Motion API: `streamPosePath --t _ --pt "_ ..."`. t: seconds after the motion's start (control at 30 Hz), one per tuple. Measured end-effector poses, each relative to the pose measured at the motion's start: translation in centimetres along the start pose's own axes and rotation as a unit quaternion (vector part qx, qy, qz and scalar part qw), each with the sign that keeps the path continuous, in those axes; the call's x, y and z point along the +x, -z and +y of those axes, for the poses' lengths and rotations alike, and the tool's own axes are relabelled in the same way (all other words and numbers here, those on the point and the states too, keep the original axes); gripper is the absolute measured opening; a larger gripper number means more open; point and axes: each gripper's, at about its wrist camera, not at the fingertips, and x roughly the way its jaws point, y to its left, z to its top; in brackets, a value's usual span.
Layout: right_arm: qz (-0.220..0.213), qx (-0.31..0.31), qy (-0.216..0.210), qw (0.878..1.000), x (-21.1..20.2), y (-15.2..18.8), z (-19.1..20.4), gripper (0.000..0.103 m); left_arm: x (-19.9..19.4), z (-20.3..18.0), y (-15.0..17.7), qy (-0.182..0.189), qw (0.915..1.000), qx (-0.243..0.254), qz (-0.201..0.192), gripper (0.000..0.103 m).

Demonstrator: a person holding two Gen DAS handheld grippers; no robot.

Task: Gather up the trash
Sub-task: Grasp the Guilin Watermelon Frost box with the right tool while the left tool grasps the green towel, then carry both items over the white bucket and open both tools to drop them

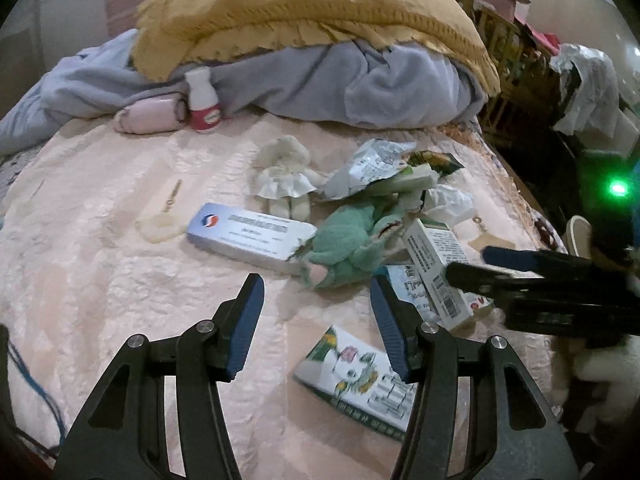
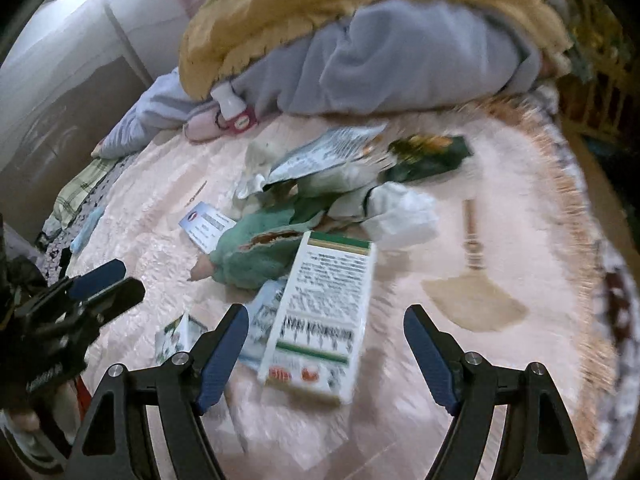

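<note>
Trash [image 1: 436, 272] — cartons, wrappers, tissue — all lies on the bed [image 1: 100, 272], none collected yet. Left hand-held gripper [image 1: 316, 328] released, empty; right hand-held gripper [image 2: 326, 360] released, straddling the white-green carton [image 2: 320, 320] — no contact.

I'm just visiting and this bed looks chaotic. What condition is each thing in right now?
Left gripper: open, empty.
Right gripper: open, above the box.
White-and-green printed cardboard box: closed, lying flat.
Silver flat carton with a red-blue logo: lying flat, one end torn.
Silvery foil snack bag: torn open, crumpled.
White bottle with a red label: upright, capped.
</note>
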Motion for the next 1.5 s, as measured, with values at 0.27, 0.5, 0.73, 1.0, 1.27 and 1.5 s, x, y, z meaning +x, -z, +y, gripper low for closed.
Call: streamPosePath --t 0.27,0.5,0.73,1.0,1.27,1.5 --pt "0.001 0.001 0.002 1.0 0.6 -0.1 -0.9 0.053 5.1 -1.7 -2.7 0.024 0.9978 0.044 0.044 0.054" --pt "-0.037 -0.005 0.018 0.999 -4.2 1.1 -2.5 0.053 10.1 -3.3 -3.9 0.007 0.9912 0.089 0.098 0.054" --pt "-0.057 -0.001 0.022 0.998 -6.4 2.3 -3.3 0.053 9.5 -2.4 -3.8 0.025 0.9939 0.057 0.091 0.039" --pt "-0.075 -0.007 0.026 0.997 -9.0 3.6 -2.8 0.053 3.2 -3.7 -4.3 0.044 0.9969 0.053 0.038 0.039" --pt "-0.101 -0.014 0.048 0.994 -12.6 4.8 -3.0 0.053 -0.7 -8.0 -4.1 0.073 0.9953 0.063 0.009 0.039" --pt "-0.122 -0.001 0.077 0.989 -16.0 5.9 -5.1 0.053 -2.7 -13.7 -3.3 0.092 0.9916 0.09 -0.011 0.039"
